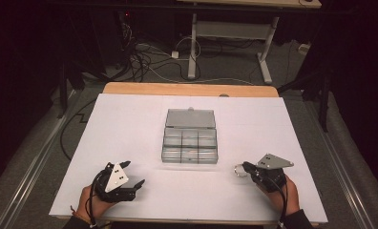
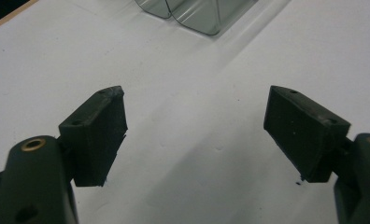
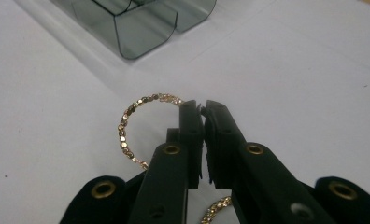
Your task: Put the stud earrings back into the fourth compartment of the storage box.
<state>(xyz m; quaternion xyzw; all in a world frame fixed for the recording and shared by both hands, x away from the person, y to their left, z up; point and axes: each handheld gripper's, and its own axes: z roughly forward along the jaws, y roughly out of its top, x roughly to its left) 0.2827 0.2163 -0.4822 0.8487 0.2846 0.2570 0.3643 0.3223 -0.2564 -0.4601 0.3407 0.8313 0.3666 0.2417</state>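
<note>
Now pick step: right gripper [image 3: 202, 106] clenched on bracelet [image 3: 125, 128], on sheet just right-front of box [image 1: 190, 137]. Left gripper [image 2: 195, 133] released, idle left-front of box. Next, prob.: lift bracelet, carry over box compartment w/o slipping.

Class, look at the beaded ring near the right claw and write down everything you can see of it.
The beaded ring is a thin hoop of small gold-coloured, faceted beads that glint like metal. It looks whole and round. The right claw is shut on one side of it, so the hoop passes between the jaws and shows again below them. It sits low over the white table cover, near the front right corner of the open smoky plastic compartment box, apart from it. Whether it touches the cover cannot be told.
</note>
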